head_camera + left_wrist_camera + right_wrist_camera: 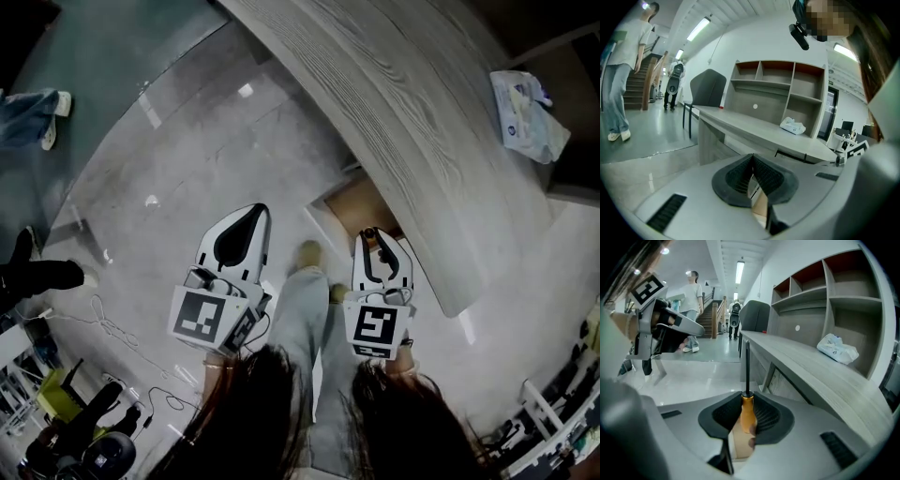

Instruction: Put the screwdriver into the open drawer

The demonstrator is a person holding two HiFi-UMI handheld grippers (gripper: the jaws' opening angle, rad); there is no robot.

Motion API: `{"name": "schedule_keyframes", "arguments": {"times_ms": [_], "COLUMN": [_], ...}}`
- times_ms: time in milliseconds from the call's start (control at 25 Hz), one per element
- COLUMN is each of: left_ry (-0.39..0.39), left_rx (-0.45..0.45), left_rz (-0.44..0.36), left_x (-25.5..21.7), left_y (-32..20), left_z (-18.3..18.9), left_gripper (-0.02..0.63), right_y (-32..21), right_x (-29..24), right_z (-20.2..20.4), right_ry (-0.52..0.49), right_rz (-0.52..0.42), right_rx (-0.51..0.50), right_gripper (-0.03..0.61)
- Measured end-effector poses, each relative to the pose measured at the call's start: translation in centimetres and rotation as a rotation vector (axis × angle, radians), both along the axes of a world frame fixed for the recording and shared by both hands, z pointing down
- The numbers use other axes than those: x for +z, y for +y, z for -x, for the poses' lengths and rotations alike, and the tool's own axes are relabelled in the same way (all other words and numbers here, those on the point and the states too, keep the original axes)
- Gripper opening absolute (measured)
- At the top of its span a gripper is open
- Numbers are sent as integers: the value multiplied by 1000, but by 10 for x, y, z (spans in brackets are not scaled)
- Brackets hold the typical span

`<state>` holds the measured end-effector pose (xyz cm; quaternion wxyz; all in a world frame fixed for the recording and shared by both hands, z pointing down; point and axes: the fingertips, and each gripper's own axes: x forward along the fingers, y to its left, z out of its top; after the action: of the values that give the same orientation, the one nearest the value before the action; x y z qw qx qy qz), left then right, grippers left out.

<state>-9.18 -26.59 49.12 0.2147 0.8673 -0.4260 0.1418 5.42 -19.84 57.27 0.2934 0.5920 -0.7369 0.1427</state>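
The screwdriver [748, 412] has an orange handle and a thin dark shaft that points away from the camera. My right gripper [748, 405] is shut on the handle. In the head view the right gripper [369, 236] hovers over the near edge of the open drawer [360, 204], a brown box pulled out from under the desk. My left gripper [255, 217] is over the floor left of the drawer, its jaws shut with nothing between them. The left gripper view shows the pads [765, 174] pressed together.
A long curved wooden desk [412, 103] runs above the drawer, with shelves behind it and a white bag [527, 113] on one. People stand on the glossy floor [178, 159] at the left. Cables and gear [94, 422] lie at the lower left.
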Motion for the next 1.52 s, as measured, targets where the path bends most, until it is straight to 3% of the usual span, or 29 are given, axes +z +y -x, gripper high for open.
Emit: {"name": "schedule_keyframes", "arguments": {"times_ms": [640, 1520], "left_ry": [9, 34], "left_rx": [22, 4], "left_rz": [6, 59], "left_x": [58, 110], "left_y": [3, 25], "left_z": [-19, -14], "left_gripper": [17, 17], "right_y": [3, 30], "right_x": [92, 190], "right_z": [-7, -17], "right_ry": [69, 148], "right_rz": [144, 417], "right_rx": [-59, -23], "right_gripper": [91, 91]}}
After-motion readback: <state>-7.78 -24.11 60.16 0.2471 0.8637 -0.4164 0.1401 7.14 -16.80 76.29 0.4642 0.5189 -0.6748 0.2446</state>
